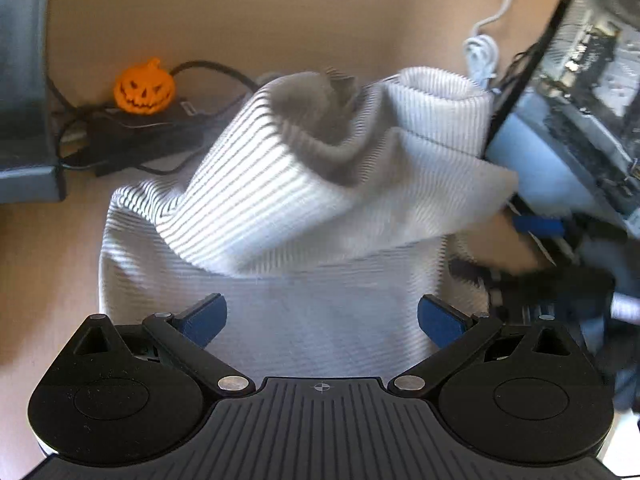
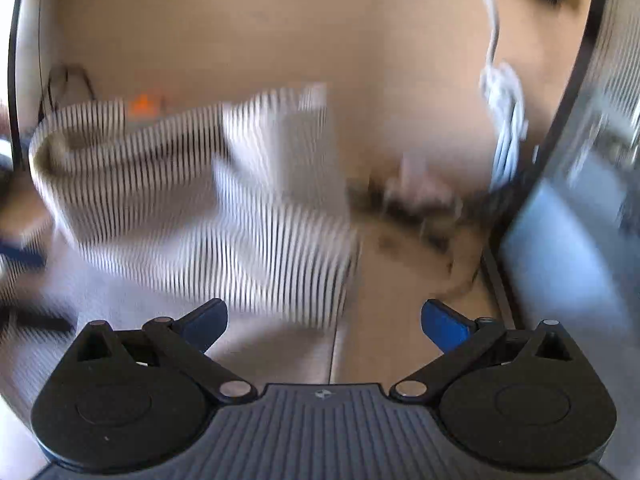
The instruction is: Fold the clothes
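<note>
The table (image 1: 280,20) was a tan surface filling most of both views. On it lay the garment (image 1: 280,200), a white knit with thin dark stripes, the largest item present. In the left wrist view its lower part lay flat on the table directly beyond the left gripper (image 1: 322,318), while an upper portion stood raised and folded over it, with a hollow opening at the far top. In the right wrist view the garment (image 2: 192,200) occupied the left half of the scene, heavily blurred, with its right edge ending at bare table.

A glass-sided case (image 1: 580,100) stood at the right, with dark components visible inside; in the left wrist view the garment's raised part reached up to its near edge. A grey box (image 1: 24,100) stood at the far left.

The left gripper had its blue fingers (image 1: 204,316) spread wide apart, holding nothing, with flat cloth showing between them. The right gripper (image 2: 324,322) likewise stood wide open and empty, with the garment's edge and bare table between its fingers (image 2: 444,326).

A black adapter (image 1: 144,140) with tangled cables sat far left. A white cable (image 1: 484,44) lay coiled far right. An orange pumpkin figure (image 1: 145,87) rested on the adapter.
</note>
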A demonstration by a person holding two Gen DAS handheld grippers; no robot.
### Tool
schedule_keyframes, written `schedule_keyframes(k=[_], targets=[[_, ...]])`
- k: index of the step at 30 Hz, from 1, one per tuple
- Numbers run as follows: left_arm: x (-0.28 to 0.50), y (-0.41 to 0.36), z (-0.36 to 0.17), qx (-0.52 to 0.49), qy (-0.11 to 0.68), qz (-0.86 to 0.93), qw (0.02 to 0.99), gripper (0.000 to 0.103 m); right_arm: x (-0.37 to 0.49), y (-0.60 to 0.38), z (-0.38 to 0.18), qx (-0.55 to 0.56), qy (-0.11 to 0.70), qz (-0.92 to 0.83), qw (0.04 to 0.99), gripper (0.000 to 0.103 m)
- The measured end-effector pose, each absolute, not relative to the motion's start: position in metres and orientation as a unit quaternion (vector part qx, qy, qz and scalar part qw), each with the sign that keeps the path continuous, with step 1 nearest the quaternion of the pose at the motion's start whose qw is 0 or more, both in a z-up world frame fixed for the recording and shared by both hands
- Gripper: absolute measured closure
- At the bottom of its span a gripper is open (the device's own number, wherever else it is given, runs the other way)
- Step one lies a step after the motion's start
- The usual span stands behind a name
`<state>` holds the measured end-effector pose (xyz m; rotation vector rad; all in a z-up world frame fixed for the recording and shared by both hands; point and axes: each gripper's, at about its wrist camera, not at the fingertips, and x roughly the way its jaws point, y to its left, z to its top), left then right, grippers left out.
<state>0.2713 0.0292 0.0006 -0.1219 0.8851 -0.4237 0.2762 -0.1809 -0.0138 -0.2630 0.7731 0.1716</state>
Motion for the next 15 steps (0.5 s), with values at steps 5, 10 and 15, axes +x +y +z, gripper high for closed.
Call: schedule_keyframes(k=[5, 10, 15], targets=[[0.280, 0.036, -0.012, -0.058, 0.441, -0.179, 0.878, 0.000, 0.293, -0.179, -0.036, -0.148, 0.410, 0.092, 0.896, 0.000], [0.267, 0.050, -0.017, -0.091, 0.444, -0.174, 0.874, 0.000, 0.305, -0.193, -0.039, -0.104, 0.461, 0.107, 0.874, 0.000], [0.235, 0.045, -0.017, -0.056, 0.452, -0.178, 0.872, 0.000, 0.283, -0.201, -0.040, -0.095, 0.471, 0.108, 0.870, 0.000]])
